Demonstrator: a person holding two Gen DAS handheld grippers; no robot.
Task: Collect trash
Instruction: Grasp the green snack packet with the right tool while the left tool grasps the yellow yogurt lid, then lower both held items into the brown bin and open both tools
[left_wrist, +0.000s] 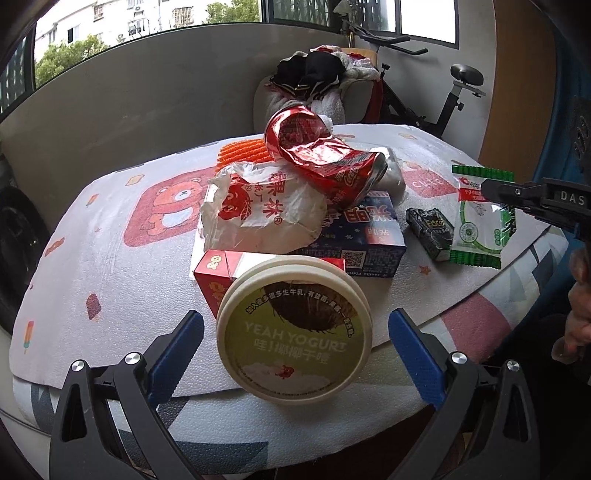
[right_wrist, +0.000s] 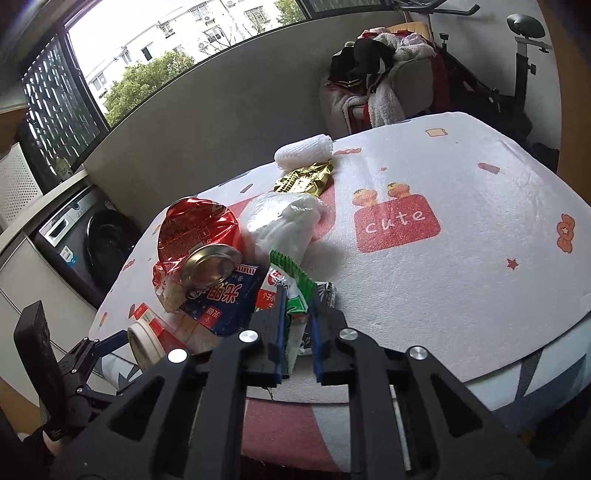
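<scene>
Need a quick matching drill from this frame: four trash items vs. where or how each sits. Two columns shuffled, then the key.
Items
1. yogurt tub
2. crushed red can
3. green-and-white wrapper
4. gold wrapper

States
A. lying beside the white foam net, far side of the table
B. resting on top of the blue carton
C. pinched by the right gripper
D. on its side between the open fingers of the left gripper

Pairs: 1-D, 2-B, 3-C, 4-A
</scene>
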